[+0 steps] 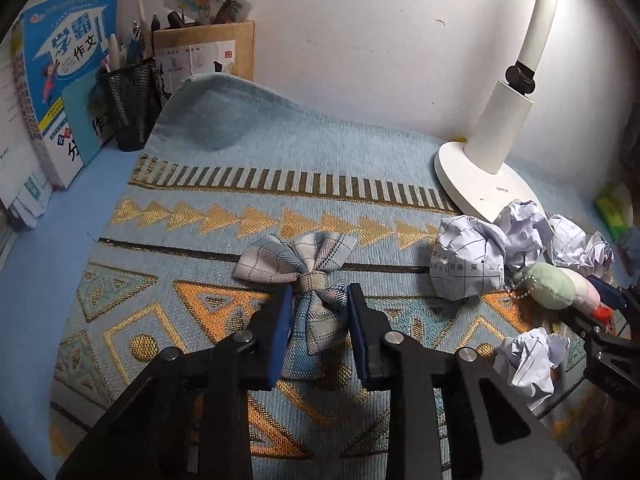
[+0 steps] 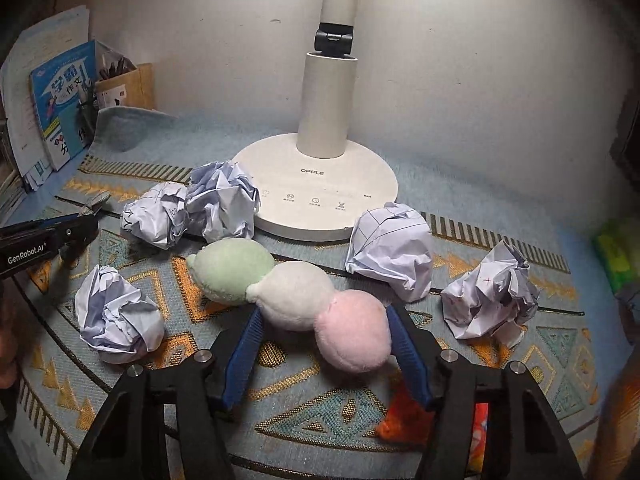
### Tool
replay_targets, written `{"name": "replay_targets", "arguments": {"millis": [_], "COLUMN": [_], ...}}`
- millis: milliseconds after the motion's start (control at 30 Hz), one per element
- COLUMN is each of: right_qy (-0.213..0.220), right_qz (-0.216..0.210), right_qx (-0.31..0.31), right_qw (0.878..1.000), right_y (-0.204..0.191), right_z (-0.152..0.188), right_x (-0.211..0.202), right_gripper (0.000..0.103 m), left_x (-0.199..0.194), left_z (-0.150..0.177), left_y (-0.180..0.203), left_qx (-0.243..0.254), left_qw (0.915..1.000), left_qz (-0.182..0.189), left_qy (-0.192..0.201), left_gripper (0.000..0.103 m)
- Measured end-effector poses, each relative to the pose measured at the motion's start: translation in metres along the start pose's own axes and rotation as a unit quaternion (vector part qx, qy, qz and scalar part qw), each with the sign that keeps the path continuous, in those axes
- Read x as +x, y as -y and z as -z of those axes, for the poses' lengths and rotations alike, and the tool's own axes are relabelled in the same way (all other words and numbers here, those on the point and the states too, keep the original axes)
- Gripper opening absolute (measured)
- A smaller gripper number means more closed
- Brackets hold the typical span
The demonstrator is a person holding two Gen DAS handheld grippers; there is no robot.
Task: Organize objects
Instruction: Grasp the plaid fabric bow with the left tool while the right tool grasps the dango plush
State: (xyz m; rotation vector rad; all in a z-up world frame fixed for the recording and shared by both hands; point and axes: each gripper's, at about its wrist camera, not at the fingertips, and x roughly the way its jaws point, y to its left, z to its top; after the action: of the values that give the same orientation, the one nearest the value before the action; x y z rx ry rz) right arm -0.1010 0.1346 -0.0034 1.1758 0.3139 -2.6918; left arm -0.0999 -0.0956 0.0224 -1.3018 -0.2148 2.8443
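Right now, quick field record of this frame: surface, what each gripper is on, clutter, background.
surface: patterned mat, blue with gold triangles
left gripper: fingers either side of plaid fabric bow, contact unclear
right gripper: open around plush toy, three balls green, white, pink
clutter: five crumpled paper balls around the plush
lamp: white desk lamp on the mat
background: mesh pen holder, blue book

Blue desk [image 1: 36, 280] | patterned mat [image 1: 200, 248] covers it | bow [image 1: 304, 276] centre | lamp [image 2: 320, 184] 12 o'clock | paper balls [image 2: 116, 316] around plush [image 2: 300, 300]
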Motion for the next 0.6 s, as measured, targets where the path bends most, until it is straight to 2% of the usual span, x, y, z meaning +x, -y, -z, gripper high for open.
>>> {"name": "replay_targets", "arguments": {"millis": [100, 300, 467, 600], "right_qy": [0.01, 0.012, -0.012, -0.036], "right_qz": [-0.012, 0.006, 0.021, 0.044], "right_qx": [0.005, 0.016, 0.054, 0.111], "right_qw": [1.0, 1.0, 0.998, 0.992], "right_y": [-0.002, -0.007, 0.001, 0.017], "right_z": [0.002, 0.011, 0.043, 0.078], "right_x": [-0.008, -0.044, -0.083, -0.107], "right_gripper": [0.06, 0.06, 0.06, 0.06], "left_x": [-0.006, -0.036, -0.093, -0.117], "left_z": [0.002, 0.01, 0.036, 0.075], "left_y": [0.0, 0.009, 0.025, 0.046], "left_qx": [-0.004, 0.005, 0.005, 0.015], "left_qw": [1.0, 0.9998, 0.9986, 0.9969], "left_qz": [-0.001, 0.0, 0.029, 0.068], "left_qy": [0.002, 0.022, 0.044, 0.037], "left_gripper": [0.019, 0.019, 0.019, 0.019]}}
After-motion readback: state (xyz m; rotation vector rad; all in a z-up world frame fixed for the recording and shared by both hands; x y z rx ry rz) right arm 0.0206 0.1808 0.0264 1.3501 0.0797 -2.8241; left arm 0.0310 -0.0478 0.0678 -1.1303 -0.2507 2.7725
